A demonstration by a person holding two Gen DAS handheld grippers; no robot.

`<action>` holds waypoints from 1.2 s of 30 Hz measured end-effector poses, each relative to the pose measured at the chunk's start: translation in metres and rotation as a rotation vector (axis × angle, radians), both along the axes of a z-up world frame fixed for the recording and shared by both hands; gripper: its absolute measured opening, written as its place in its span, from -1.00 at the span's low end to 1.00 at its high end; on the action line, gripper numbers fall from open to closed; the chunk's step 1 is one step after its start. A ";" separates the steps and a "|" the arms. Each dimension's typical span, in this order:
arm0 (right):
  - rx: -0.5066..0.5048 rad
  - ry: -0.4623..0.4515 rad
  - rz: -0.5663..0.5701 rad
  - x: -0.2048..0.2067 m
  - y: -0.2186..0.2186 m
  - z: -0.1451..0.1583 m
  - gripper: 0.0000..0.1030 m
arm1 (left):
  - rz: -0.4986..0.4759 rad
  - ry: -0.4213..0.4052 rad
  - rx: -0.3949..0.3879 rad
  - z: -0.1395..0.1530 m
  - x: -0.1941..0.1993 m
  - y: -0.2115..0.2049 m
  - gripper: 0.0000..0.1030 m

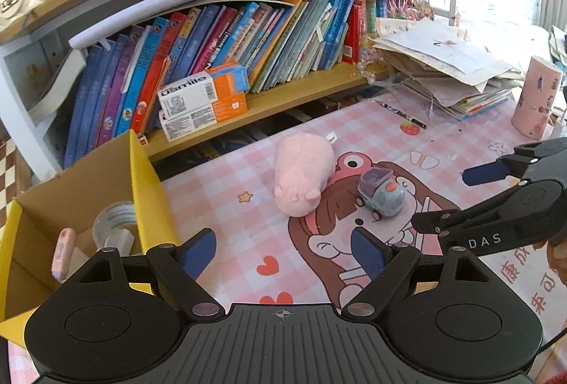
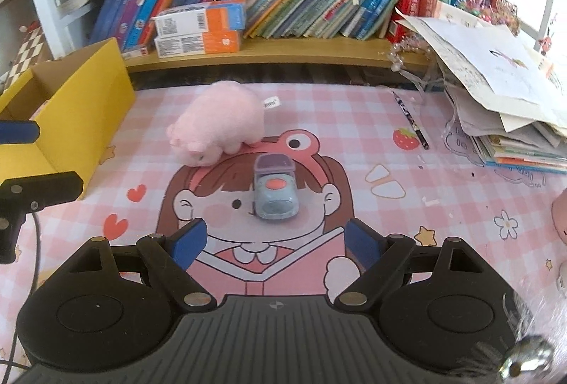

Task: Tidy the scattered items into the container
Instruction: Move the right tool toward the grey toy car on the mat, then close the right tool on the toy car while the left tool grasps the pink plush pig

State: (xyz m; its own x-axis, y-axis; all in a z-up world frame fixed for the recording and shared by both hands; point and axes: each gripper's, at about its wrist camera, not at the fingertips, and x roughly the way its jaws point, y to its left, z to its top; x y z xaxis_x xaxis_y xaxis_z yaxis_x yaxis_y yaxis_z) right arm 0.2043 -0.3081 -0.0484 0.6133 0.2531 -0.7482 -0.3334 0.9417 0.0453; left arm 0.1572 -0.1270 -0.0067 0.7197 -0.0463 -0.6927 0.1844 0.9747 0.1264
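A pink plush pig (image 1: 304,171) (image 2: 219,125) lies on the pink checked desk mat, and a small grey-blue toy car (image 1: 381,194) (image 2: 274,192) stands just beside it. The yellow cardboard box (image 1: 141,178) (image 2: 85,100) stands at the left and holds a roll of tape (image 1: 113,224) and a pink eraser-like item (image 1: 63,253). My left gripper (image 1: 283,253) is open and empty, short of the pig and the box. My right gripper (image 2: 274,244) is open and empty, with the toy car a little ahead of its fingertips. In the left wrist view the right gripper (image 1: 453,199) shows at the right edge.
A bookshelf (image 1: 283,90) full of books runs along the back of the desk. A messy pile of papers (image 2: 503,100) sits at the back right, with a pencil (image 2: 411,120) lying near it. A pink cylinder cup (image 1: 537,97) stands at the far right.
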 end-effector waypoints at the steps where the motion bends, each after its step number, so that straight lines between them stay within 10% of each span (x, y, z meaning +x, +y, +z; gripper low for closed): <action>1: -0.001 0.002 -0.005 0.002 -0.001 -0.002 0.65 | 0.002 0.001 -0.001 -0.002 0.003 0.000 0.66; 36: -0.043 0.026 -0.002 0.060 0.015 -0.038 0.59 | -0.021 0.064 -0.009 -0.058 0.112 -0.021 0.41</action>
